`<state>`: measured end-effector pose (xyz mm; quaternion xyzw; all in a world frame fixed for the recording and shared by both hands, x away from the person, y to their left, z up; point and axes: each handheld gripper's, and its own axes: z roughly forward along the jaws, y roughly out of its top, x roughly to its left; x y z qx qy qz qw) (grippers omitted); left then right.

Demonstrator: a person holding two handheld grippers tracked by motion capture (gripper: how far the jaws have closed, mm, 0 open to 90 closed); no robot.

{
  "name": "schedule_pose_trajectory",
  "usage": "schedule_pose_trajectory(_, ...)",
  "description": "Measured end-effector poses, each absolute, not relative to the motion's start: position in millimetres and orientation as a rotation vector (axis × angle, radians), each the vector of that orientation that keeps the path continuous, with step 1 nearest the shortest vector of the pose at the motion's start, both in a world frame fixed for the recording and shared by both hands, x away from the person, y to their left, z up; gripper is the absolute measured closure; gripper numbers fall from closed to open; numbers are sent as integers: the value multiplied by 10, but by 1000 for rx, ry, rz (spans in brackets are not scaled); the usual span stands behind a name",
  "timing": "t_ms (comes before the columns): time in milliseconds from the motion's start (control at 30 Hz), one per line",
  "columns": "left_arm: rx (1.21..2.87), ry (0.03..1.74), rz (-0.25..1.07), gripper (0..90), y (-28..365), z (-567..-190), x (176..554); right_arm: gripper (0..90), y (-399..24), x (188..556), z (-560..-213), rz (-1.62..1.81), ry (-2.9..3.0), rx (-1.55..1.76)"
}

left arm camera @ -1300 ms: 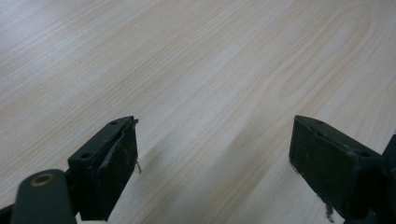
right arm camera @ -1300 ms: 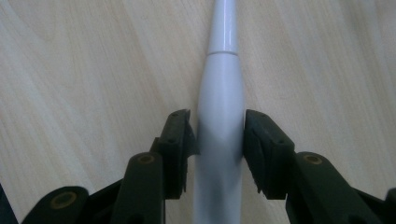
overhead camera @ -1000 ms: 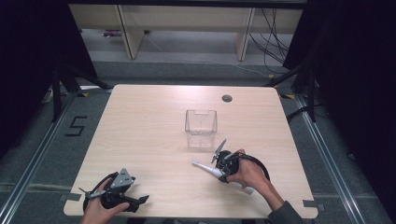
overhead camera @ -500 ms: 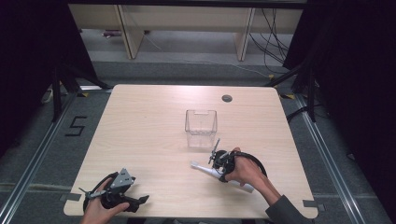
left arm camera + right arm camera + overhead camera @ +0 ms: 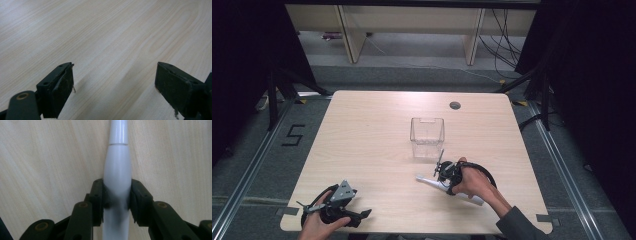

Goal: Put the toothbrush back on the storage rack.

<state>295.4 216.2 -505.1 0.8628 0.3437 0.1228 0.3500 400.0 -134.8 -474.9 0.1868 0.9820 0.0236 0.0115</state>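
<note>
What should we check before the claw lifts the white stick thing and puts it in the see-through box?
1. Right claw shut on the white stick: ok, jaws press both its sides.
2. Grip centred along the stick: cannot tell.
3. Clear box upright, open top: ok.
4. Table between stick and box free of things: ok.
5. Left claw out of the way: ok, open over bare wood at the near left corner.
</note>
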Motion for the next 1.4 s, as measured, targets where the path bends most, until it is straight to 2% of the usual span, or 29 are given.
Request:
schedule_pose_trajectory(333, 2229, 888, 320, 151, 2161, -5047, 2953, 668, -1425, 4033, -4723, 130, 3048, 540)
schedule_pose_trajectory(933, 2229, 894, 319, 151, 2166, -5051, 2956, 671, -1618, 3946, -4416, 329, 2950, 620)
schedule_pose_trajectory(1400, 2224, 891, 312, 151, 2165, -5049, 2952, 671, -1867, 3899, -4114, 797, 2767, 641)
